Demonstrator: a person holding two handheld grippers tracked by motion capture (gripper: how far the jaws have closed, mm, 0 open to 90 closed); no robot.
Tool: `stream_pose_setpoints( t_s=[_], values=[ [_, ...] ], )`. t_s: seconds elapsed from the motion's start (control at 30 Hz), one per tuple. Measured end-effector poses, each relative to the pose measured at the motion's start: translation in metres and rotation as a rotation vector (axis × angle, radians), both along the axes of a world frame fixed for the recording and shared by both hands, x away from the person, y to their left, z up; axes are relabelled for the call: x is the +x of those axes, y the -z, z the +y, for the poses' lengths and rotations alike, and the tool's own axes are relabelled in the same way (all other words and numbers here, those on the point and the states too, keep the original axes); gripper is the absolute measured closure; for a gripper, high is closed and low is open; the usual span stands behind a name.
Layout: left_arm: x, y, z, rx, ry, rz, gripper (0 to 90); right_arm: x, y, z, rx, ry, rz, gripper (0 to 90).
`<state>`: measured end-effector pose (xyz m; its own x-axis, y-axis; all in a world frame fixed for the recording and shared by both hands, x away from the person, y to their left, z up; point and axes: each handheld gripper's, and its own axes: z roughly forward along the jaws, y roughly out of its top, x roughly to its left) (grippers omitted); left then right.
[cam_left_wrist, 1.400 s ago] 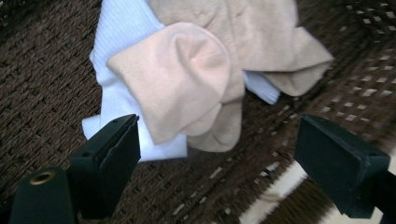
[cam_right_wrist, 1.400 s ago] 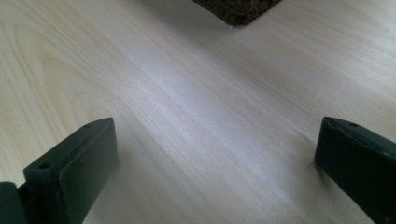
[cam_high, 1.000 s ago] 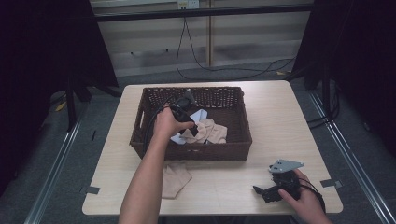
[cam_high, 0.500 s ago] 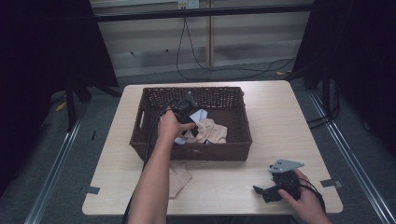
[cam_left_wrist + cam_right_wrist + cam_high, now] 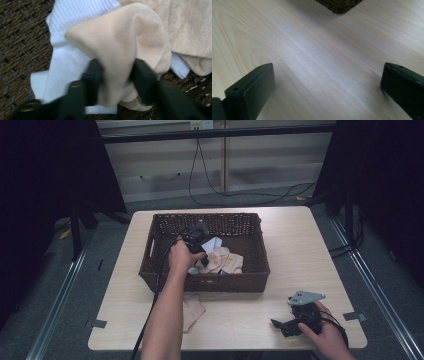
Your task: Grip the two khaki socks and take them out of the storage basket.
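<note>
Beige sock (image 5: pixel 117 50), soft knit, bunched into a raised fold and pinched between 2 black jaws that have just been closing on it; lying inside the brown wicker basket (image 5: pixel 250 280), draped over a white ribbed sock (image 5: pixel 65 60), touching more beige fabric at the right.

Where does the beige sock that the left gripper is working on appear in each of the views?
High view: the beige sock lies inside the brown basket, centre of the picture.
Left gripper view: it takes up the middle, pinched between the black jaws, over a white sock.
Right gripper view: not in it.
Shared landmark: the basket's brown weave.
</note>
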<state>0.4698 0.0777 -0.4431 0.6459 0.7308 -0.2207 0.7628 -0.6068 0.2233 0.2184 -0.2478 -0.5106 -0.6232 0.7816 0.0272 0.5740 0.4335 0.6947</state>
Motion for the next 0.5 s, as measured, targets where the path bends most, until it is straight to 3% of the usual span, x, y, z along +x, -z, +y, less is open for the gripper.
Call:
stream_pose_setpoints(
  t_s=[0.13,0.23,0.5],
  values=[
    [-0.001,-0.003,0.003,-0.001,-0.004,0.033,80.3,0.000,0.000,0.000,-0.001,-0.001,-0.001,0.0],
    [0.000,-0.009,0.008,0.002,0.007,0.070,81.8,0.000,0.000,0.000,-0.003,0.001,-0.005,0.0],
    [-0.007,-0.030,0.024,-0.025,0.002,0.069,81.8,0.000,0.000,0.000,-0.003,0.000,-0.006,0.0]
  ],
)
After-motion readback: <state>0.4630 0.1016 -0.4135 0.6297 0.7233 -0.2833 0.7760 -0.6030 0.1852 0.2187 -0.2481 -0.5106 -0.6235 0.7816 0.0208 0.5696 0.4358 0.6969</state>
